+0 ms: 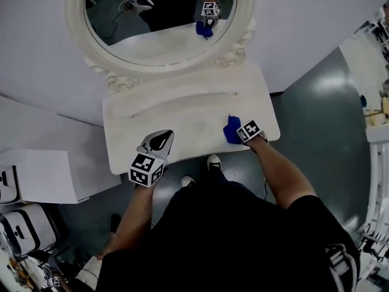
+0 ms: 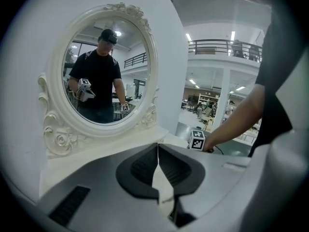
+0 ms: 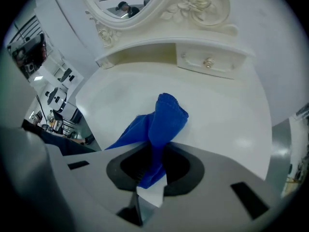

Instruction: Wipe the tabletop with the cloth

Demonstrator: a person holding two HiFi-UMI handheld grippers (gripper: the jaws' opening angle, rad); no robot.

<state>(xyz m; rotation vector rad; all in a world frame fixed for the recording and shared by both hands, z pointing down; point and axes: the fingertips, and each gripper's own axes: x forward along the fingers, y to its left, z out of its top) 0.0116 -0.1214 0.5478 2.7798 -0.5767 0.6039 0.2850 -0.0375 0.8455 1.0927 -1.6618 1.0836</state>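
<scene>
A blue cloth point(image 1: 231, 129) lies bunched on the right part of the white tabletop point(image 1: 182, 120), pinched in my right gripper point(image 1: 238, 134). In the right gripper view the cloth point(image 3: 161, 124) runs from between the jaws out onto the tabletop point(image 3: 217, 115). My left gripper point(image 1: 159, 141) hovers over the table's front left edge, jaws closed together with nothing between them. In the left gripper view its jaws point(image 2: 158, 161) meet and point toward the oval mirror point(image 2: 104, 76).
A white ornate oval mirror point(image 1: 161, 23) stands at the back of the dressing table, over a raised shelf with a small drawer point(image 3: 207, 62). White boxes point(image 1: 42, 169) sit to the left. Grey floor point(image 1: 328, 120) lies to the right. The person's feet point(image 1: 213, 162) are under the front edge.
</scene>
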